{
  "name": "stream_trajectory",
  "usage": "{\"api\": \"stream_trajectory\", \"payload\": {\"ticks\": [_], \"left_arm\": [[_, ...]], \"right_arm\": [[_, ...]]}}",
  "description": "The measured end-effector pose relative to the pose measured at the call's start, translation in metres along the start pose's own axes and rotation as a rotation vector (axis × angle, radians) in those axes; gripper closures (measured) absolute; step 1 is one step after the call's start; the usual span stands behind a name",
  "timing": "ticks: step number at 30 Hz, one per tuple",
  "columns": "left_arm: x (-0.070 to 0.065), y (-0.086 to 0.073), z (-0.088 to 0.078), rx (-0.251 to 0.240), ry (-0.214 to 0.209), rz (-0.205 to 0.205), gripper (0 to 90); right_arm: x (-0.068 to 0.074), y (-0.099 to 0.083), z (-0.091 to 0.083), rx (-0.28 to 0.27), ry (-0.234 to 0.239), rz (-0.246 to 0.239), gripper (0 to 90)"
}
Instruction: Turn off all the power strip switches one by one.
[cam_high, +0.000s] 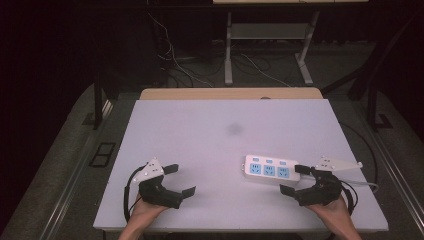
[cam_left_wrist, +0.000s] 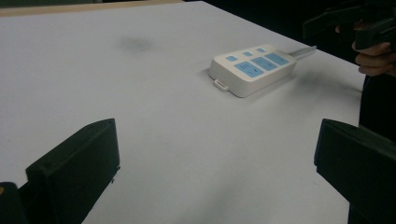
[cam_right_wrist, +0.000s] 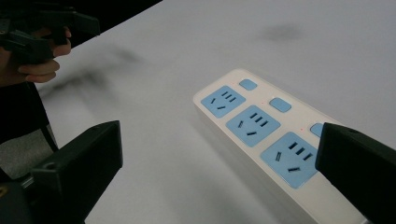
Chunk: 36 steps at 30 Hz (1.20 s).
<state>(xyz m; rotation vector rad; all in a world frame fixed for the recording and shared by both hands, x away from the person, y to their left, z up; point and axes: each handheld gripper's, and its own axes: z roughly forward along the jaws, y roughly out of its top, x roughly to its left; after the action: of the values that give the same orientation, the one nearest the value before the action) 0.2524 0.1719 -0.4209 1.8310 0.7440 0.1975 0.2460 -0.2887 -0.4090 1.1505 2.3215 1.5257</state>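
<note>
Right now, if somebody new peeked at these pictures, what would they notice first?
Probably the white power strip with three blue sockets, lying on the pale table near its right front. The right gripper, held in a hand, sits just beside it with jaws open, one jaw at the strip's cable end. The left gripper waits open over bare table at the left front.

The power strip (cam_high: 271, 169) lies flat on the table (cam_high: 210, 135), right of the middle and toward my edge. My right gripper (cam_high: 296, 179) sits just beside its right end, its cord (cam_high: 361, 183) running off behind my hand. My left gripper (cam_high: 179, 179) rests well apart, at the near left.
</note>
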Motion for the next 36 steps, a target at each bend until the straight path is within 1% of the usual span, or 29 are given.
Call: {"api": "stream_trajectory", "payload": {"ticks": [2, 6, 9, 13, 18, 27, 28, 36], "left_arm": [[0.000, 0.000, 0.001, 0.005, -0.002, 0.001, 0.0], [0.000, 0.000, 0.002, 0.011, -0.002, 0.009, 0.0], [0.000, 0.000, 0.001, 0.013, 0.005, 0.008, 0.0], [0.001, -0.001, 0.001, 0.007, 0.004, -0.001, 0.0], [0.002, -0.001, 0.002, 0.013, -0.001, 0.000, 0.0], [0.004, -0.001, 0.003, 0.014, -0.008, 0.002, 0.0], [0.004, -0.001, 0.003, 0.014, -0.010, 0.000, 0.0], [0.006, -0.001, 0.002, 0.010, -0.007, -0.009, 0.0]], "right_arm": [[0.000, 0.000, 0.000, 0.007, 0.005, 0.001, 0.6], [0.001, 0.000, -0.001, 0.000, -0.002, -0.004, 0.6], [0.001, 0.000, -0.002, 0.001, -0.001, -0.005, 0.6], [0.001, 0.000, -0.002, 0.004, -0.001, -0.006, 0.6], [0.000, 0.000, -0.002, 0.007, 0.000, -0.004, 0.6], [0.003, 0.002, 0.000, 0.035, -0.002, -0.026, 0.6], [0.004, 0.004, -0.001, 0.044, -0.005, -0.035, 0.6], [0.002, 0.012, -0.003, 0.064, -0.005, -0.045, 0.6]]}}
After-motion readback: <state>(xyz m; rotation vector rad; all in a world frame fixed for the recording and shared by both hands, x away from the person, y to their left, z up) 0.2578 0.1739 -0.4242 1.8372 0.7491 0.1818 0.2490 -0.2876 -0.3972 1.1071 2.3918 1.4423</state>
